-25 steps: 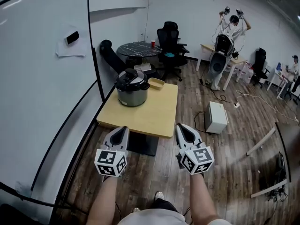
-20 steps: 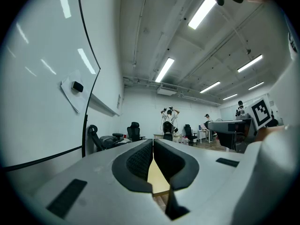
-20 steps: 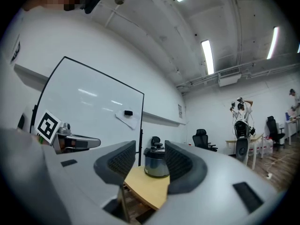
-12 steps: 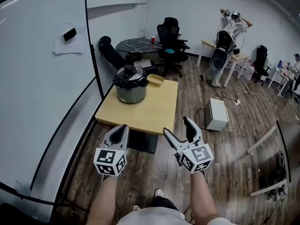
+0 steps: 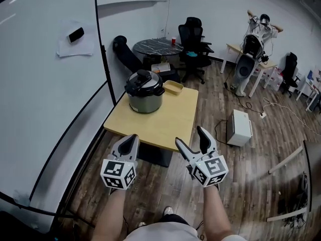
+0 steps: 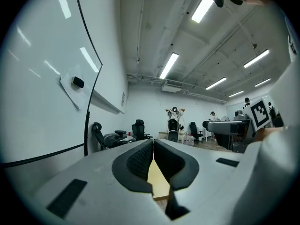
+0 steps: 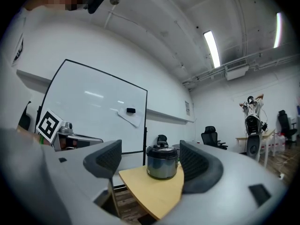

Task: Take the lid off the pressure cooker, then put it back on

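Observation:
A steel pressure cooker (image 5: 145, 97) with its black lid (image 5: 144, 83) on stands at the far left of a small wooden table (image 5: 170, 120). Both grippers hang short of the table's near edge, apart from the cooker. My left gripper (image 5: 131, 139) is shut with nothing in it; in the left gripper view its pads (image 6: 140, 162) meet. My right gripper (image 5: 192, 137) is open and empty. In the right gripper view the cooker (image 7: 161, 162) shows far off between the spread fingers (image 7: 104, 159).
A shallow yellow tray (image 5: 173, 88) lies on the table behind the cooker. A whiteboard (image 5: 45, 79) runs along the left. A white box (image 5: 240, 125) sits on the floor to the right. Behind are a round black table (image 5: 158, 47), office chairs (image 5: 195, 44) and a person (image 5: 262, 25).
My right gripper has opened; it was shut a second ago. The view has shifted slightly, with the table and cooker a little nearer. The left gripper stays shut.

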A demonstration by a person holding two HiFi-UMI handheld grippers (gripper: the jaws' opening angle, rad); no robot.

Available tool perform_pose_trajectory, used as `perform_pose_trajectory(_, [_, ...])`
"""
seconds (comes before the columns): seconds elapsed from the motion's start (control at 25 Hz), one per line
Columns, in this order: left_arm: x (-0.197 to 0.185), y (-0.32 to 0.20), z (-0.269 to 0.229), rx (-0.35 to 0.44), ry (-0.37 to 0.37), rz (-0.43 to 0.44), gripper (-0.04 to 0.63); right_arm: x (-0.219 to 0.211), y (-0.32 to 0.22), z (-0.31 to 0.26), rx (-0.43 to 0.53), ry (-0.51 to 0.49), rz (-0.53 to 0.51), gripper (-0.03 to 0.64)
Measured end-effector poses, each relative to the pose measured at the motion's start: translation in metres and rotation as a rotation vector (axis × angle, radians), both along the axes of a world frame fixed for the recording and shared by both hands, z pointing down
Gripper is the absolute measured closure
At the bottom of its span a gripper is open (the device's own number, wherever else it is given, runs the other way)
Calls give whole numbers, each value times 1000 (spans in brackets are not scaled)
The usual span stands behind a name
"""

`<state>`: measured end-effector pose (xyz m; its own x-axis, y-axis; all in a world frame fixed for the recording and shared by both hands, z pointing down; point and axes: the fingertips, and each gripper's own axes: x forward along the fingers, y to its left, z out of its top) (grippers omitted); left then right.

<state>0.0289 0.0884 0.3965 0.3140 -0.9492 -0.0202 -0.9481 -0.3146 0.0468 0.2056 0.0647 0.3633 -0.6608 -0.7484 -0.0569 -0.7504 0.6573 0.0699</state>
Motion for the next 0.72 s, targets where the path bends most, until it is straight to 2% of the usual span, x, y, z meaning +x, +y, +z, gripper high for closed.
perform_pose_trajectory(0.32, [-6, -45, -3, -2, 16, -100, 579, -4, -65, -4, -7, 3, -81, 242])
perform_pose_trajectory(0.72, [-36, -101, 14, -32, 10, -155, 578, -36, -134, 6, -19, 7, -140, 242])
